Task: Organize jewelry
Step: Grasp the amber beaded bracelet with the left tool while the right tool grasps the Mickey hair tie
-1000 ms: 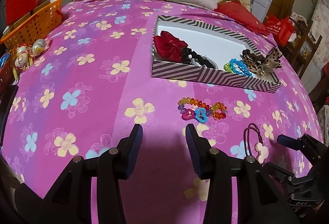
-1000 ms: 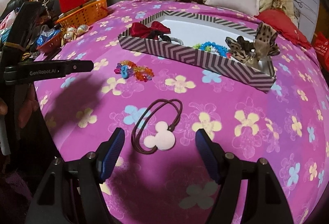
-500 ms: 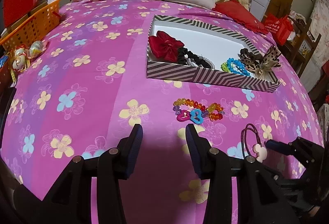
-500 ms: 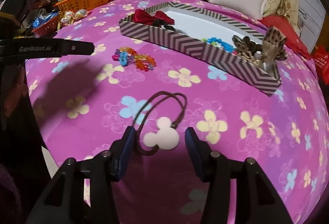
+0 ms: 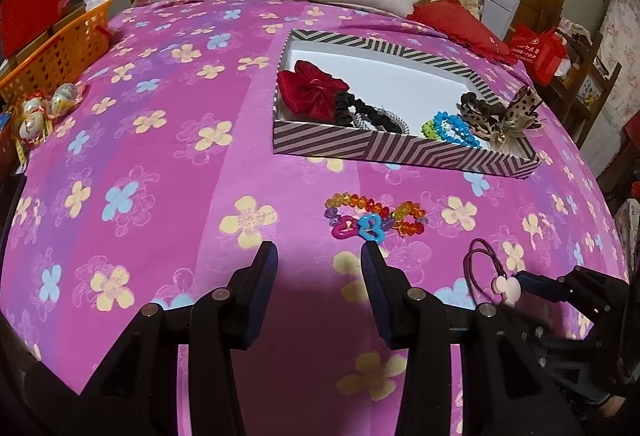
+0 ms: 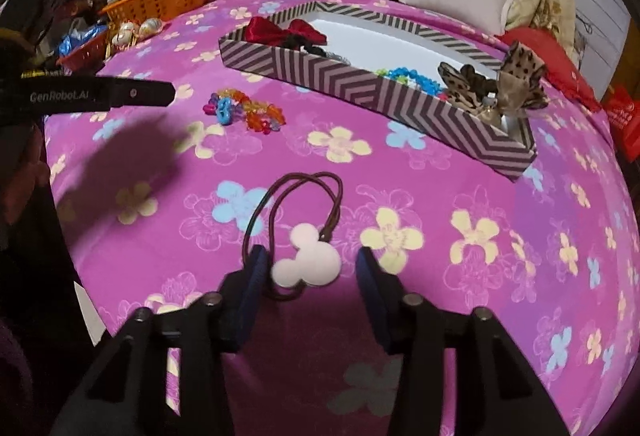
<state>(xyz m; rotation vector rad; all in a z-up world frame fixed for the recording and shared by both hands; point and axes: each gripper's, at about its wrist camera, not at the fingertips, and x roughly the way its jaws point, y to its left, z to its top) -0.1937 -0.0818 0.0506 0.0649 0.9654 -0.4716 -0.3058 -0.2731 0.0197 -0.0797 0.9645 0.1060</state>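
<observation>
Flanking the mouse-ear hair tie [image 6: 307, 256], the right tool [image 6: 308, 268] gapes.

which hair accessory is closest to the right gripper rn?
The brown elastic hair tie with the white mouse-head charm, lying on the bedspread between the open right gripper fingers. The beaded bracelet lies farther off; the rest sit in the striped box.

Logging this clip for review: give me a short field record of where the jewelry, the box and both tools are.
surface: pink flowered bedspread
box: striped tray, holds red bow, blue beads, leopard bow
outside box: colorful bead bracelet; mouse-charm hair tie
right tool: open, fingers either side of the charm
left tool: open, holding nothing
</observation>
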